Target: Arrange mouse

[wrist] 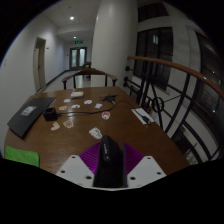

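A black mouse stands on edge between my two fingers, with the purple pads pressing on both of its sides. My gripper is shut on it and holds it above the near edge of the round wooden table. The lower part of the mouse is hidden by the gripper body.
An open dark laptop lies at the table's left, with a small black object beside it. Small white items and papers are scattered mid-table. A green thing lies at the near left edge. A curved railing runs past the table's right.
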`<action>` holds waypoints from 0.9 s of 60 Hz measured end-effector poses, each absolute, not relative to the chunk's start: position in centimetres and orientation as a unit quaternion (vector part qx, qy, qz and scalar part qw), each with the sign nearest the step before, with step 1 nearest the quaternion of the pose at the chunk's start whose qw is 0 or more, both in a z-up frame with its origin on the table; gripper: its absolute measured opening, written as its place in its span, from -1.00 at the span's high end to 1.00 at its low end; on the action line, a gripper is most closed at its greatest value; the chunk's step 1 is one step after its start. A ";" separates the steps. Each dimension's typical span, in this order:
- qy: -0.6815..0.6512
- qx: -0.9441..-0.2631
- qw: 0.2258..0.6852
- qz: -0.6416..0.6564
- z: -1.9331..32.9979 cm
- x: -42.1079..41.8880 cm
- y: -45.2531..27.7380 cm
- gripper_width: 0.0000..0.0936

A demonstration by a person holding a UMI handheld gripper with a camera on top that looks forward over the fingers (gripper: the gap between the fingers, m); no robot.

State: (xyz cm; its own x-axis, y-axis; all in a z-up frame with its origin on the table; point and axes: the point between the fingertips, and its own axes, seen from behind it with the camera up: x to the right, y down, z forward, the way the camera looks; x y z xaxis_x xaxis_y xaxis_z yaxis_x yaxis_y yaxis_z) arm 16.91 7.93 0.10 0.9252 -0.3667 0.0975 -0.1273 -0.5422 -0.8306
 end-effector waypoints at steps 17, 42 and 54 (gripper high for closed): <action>0.133 -0.848 0.483 -0.175 7.7 15.0 4.0 0.41; 0.023 -0.856 0.514 -0.046 8.6 -14.2 2.6 0.41; -0.004 -0.881 0.468 -0.074 0.5 -15.3 2.9 0.39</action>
State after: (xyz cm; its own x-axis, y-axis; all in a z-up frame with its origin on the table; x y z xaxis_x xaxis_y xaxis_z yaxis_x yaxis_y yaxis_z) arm -15.31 2.88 0.50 0.9891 -0.0617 0.1335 0.0760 -0.5625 -0.8233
